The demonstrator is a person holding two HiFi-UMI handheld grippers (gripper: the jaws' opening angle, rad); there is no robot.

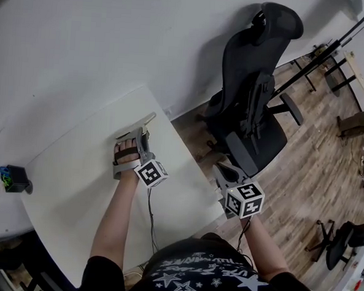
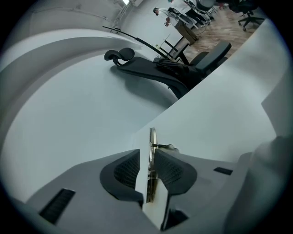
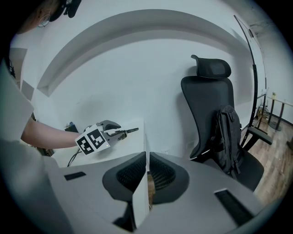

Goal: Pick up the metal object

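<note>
Since the thin, silvery metal object [image 2: 152,137] at the white table's [image 1: 75,184] far edge looks stiff, light and slippery, the left gripper [image 2: 147,157], jaws narrowly apart around it, should pinch its flat faces.

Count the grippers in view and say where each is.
2. The left gripper is over the white table, its jaws around the thin metal object but not yet tight. The right gripper hangs off the table's edge near the black chair, jaws together, empty. None seems hidden.

Metal object [image 2: 152,137] apparently part-hidden by claw [image 2: 147,155]
</note>
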